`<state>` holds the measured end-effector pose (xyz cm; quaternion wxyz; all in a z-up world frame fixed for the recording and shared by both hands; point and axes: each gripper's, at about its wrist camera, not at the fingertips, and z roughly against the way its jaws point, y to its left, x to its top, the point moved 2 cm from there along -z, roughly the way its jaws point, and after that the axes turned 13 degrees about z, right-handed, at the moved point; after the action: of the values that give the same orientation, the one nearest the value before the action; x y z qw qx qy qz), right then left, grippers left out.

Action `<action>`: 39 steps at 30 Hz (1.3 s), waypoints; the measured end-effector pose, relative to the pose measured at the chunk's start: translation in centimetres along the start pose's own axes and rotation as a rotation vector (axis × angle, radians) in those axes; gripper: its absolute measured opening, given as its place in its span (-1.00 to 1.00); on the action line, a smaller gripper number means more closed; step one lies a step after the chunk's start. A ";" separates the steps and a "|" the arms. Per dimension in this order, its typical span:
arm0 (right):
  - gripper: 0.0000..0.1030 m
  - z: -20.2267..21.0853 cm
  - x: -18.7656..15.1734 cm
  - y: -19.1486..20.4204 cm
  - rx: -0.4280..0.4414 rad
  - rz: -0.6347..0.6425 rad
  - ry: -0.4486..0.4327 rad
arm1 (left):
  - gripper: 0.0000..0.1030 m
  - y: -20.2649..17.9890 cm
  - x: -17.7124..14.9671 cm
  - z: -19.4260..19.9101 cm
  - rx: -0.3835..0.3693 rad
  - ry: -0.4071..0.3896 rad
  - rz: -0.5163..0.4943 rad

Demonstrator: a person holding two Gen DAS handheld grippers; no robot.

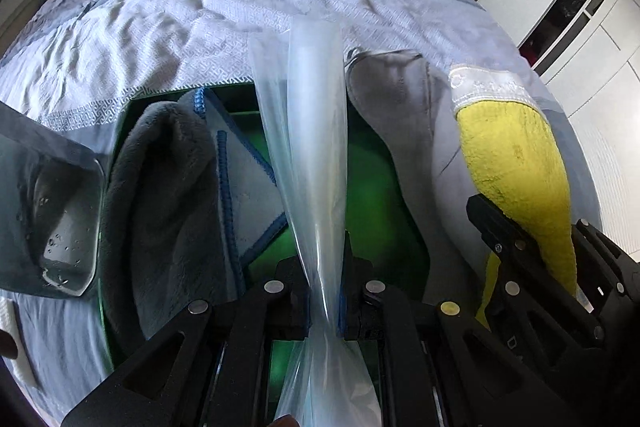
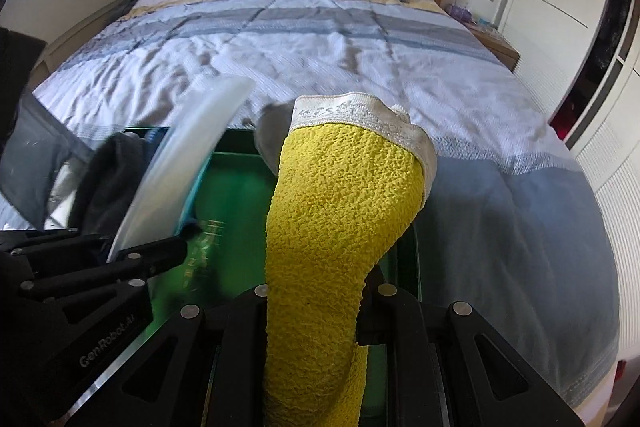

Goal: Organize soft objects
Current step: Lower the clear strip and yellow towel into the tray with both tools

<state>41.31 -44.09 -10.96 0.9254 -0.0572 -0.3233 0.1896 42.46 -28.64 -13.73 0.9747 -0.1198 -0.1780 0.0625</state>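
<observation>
The left gripper (image 1: 325, 291) is clenching a translucent plastic bag (image 1: 308, 131), its jaws pinched on the gathered film, which is rising stiffly above the green bin (image 1: 368, 167). The right gripper (image 2: 316, 291) is gripping a yellow terry sock (image 2: 340, 195) with a white patterned cuff, holding it over the bin's right side. Inside the bin a dark grey fleece cloth (image 1: 160, 187) and a blue-edged cloth (image 1: 248, 171) are lying at the left; a grey sock (image 1: 396, 99) is draping over the bin's far right rim. The step looks like depositing soft items into the bin. Next, each gripper probably needs lowering over bare green floor before letting go.
</observation>
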 end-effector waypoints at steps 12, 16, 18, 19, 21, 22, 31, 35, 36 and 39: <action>-0.68 -3.9 0.3 0.8 -0.025 0.023 0.018 | -0.83 -0.1 -0.1 -1.4 0.026 -0.012 -0.003; -0.68 -4.7 0.4 0.7 -0.019 0.025 0.023 | -0.83 -0.1 0.1 -1.9 0.033 -0.016 -0.005; -0.67 -4.9 0.5 0.7 -0.015 0.029 0.024 | -0.83 -0.1 0.1 -2.1 0.036 -0.019 -0.006; -0.67 -5.0 0.5 0.6 -0.014 0.031 0.024 | -0.83 -0.1 0.1 -2.1 0.041 -0.024 -0.012; -0.67 -5.4 0.4 0.6 -0.012 0.034 0.027 | -0.83 -0.3 0.1 -2.2 0.048 -0.033 -0.023; -0.67 -5.4 0.5 0.5 -0.012 0.035 0.029 | -0.83 -0.3 0.1 -2.2 0.051 -0.038 -0.027; -0.67 -5.9 0.5 0.4 -0.011 0.064 0.036 | -0.83 -0.3 0.0 -2.2 0.057 -0.046 -0.048; -0.66 -6.0 0.5 0.5 -0.013 0.066 0.040 | -0.83 -0.3 0.0 -2.2 0.064 -0.052 -0.055; -0.65 -6.0 0.5 0.5 -0.014 0.068 0.041 | -0.83 -0.3 0.0 -2.2 0.065 -0.053 -0.054; -0.63 -6.0 0.5 0.5 -0.015 0.068 0.042 | -0.83 -0.2 0.0 -2.2 0.066 -0.055 -0.054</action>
<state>45.26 -43.35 -15.50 0.9245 -0.0793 -0.3030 0.2172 43.31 -29.30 -15.67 0.9742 -0.0807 -0.2058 0.0452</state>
